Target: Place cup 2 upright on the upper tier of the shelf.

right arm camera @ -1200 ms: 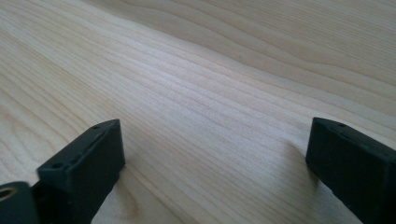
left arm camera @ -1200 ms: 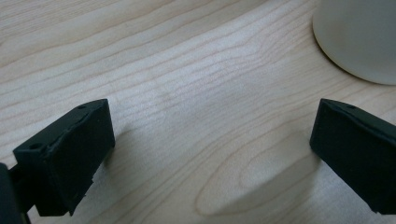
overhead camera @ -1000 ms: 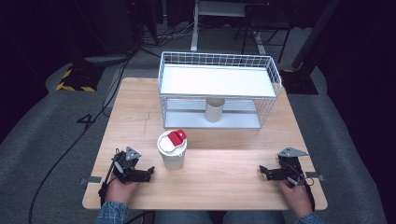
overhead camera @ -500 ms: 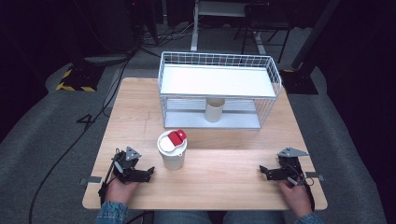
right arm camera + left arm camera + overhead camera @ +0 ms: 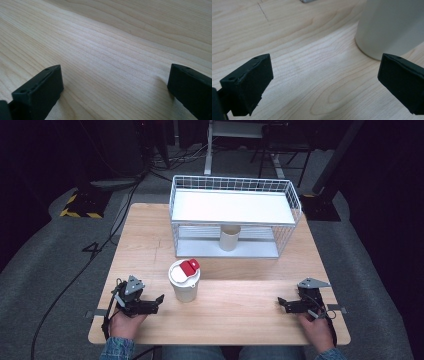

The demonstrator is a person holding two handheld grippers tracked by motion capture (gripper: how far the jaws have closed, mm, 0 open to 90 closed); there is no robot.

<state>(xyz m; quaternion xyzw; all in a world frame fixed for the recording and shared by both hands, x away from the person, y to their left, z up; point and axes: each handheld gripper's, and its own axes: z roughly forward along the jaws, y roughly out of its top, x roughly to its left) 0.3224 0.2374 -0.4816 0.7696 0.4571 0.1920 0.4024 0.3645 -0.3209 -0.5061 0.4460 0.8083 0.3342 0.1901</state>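
A white cup (image 5: pixel 184 281) with a white lid and a red tab stands on the wooden table (image 5: pixel 235 320) near its front left. Its lower wall (image 5: pixel 390 25) fills the upper right of the left gripper view. My left gripper (image 5: pixel 157 303) rests on the table just left of the cup, open, nothing between its jaws. My right gripper (image 5: pixel 282 304) rests near the front right edge, also open over bare wood (image 5: pixel 112 62). A small beige cup (image 5: pixel 230 238) stands on the lower shelf of a white wire rack (image 5: pixel 235 207) at the back.
The wire rack takes up the back half of the table, with a white upper shelf. Cables and a yellow-black striped block (image 5: pixel 77 205) lie on the grey floor to the left. Bare wood stretches between the two grippers.
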